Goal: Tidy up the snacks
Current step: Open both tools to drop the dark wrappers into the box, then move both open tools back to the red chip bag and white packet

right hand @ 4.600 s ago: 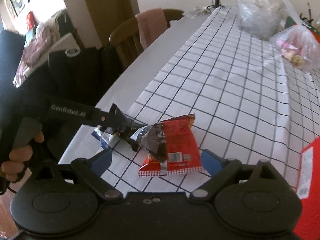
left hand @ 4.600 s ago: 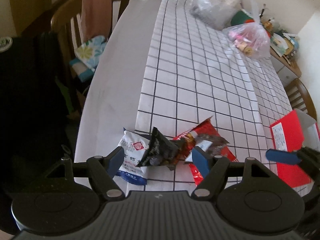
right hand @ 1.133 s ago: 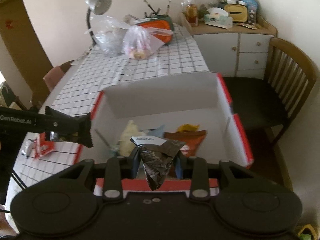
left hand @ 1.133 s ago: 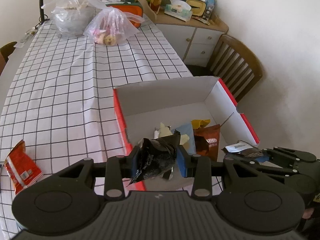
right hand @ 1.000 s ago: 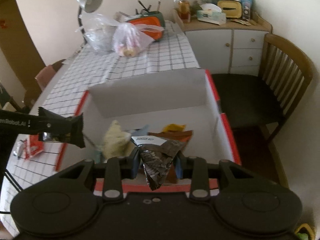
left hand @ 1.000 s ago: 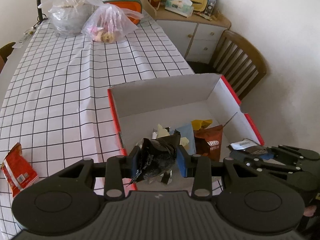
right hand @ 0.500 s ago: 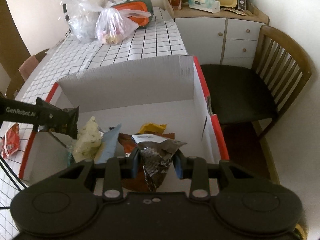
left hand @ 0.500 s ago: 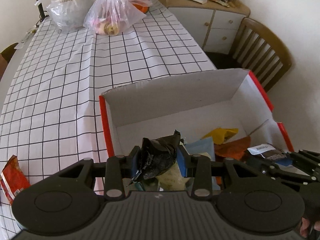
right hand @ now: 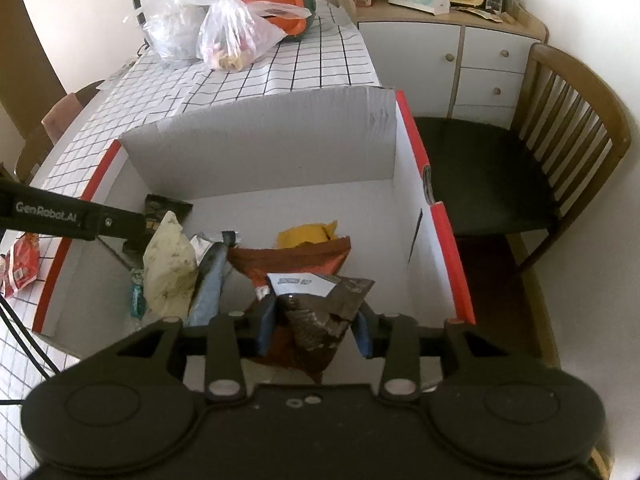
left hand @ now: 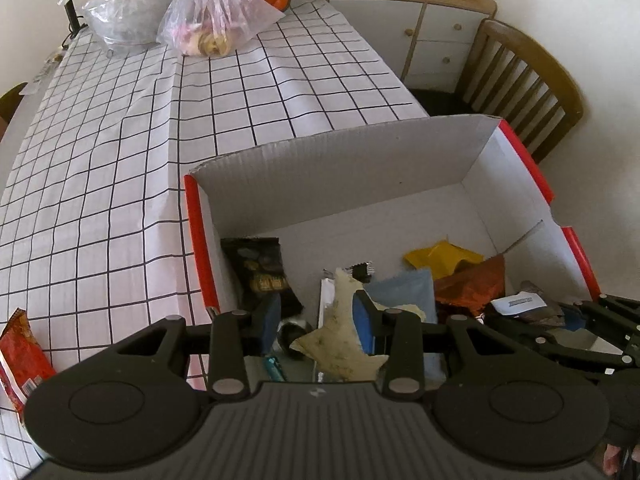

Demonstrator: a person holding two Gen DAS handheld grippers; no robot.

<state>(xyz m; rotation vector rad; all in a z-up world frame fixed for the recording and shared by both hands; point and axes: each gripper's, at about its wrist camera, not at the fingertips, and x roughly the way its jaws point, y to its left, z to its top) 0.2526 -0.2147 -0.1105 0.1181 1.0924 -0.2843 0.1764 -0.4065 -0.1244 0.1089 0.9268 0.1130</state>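
Observation:
A red and white cardboard box holds several snack packets. My left gripper is open and empty above the box's left part; a black snack packet lies below it against the left wall, also in the right wrist view. My right gripper is over the box's near right part, jaws partly apart, with a dark foil packet with a white label still between them. A red snack packet lies on the checked tablecloth left of the box.
Plastic bags and an orange container stand at the table's far end. A wooden chair and a white cabinet are right of the table. The box sits at the table's near right corner.
My left gripper has opened and the black packet has dropped into the box. My right gripper has lowered into the box and its jaws have parted a little around the dark foil packet.

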